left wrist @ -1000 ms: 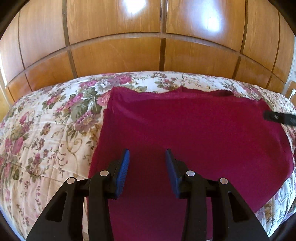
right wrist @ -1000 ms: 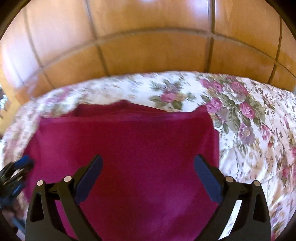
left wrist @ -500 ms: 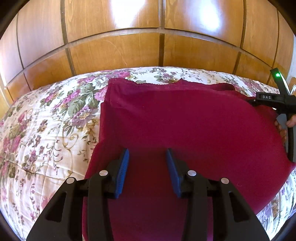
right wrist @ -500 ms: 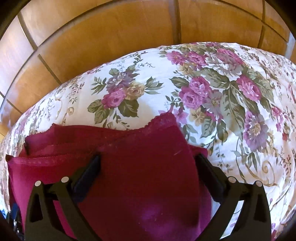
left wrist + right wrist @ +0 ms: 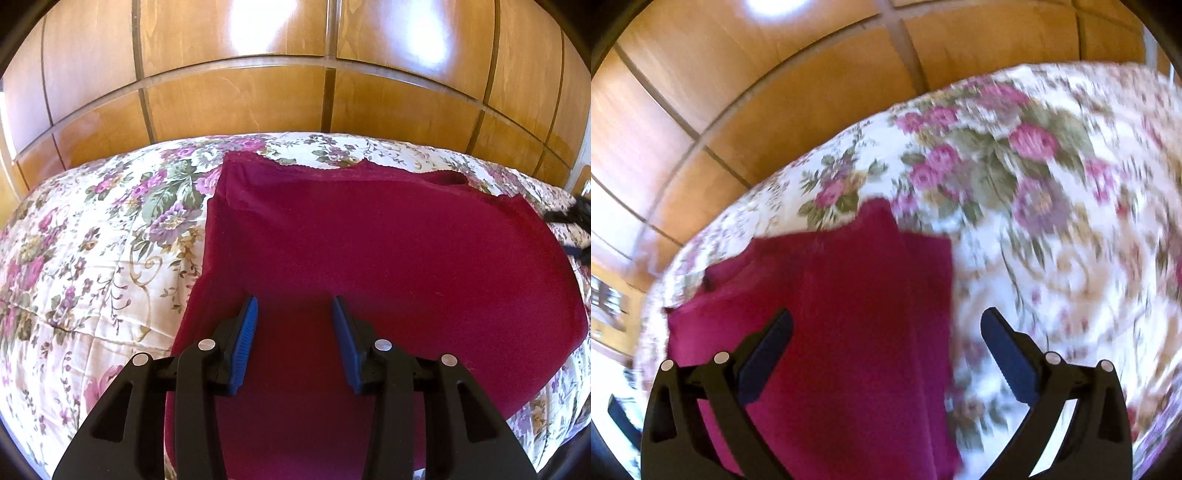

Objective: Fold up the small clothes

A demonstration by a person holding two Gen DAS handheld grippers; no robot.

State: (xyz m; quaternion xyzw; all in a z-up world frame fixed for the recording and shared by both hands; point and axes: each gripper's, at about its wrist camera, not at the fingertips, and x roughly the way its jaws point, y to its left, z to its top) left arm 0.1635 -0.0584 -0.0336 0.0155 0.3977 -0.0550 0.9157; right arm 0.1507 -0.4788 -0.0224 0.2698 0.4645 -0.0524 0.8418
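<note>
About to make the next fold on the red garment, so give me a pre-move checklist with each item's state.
1. Red garment lying flat on the floral bedspread: ok.
2. Left tongs open with nothing pinched, over the garment's near part: ok.
3. Right tongs open, straddling the garment's right edge: ok.
4. Far hem corners aligned: not ok, one layer sticks out at the far right.
5. Right wrist view sharp enough to judge the edge: not ok, blurred.
6. Pads touching the cloth: cannot tell.
</note>
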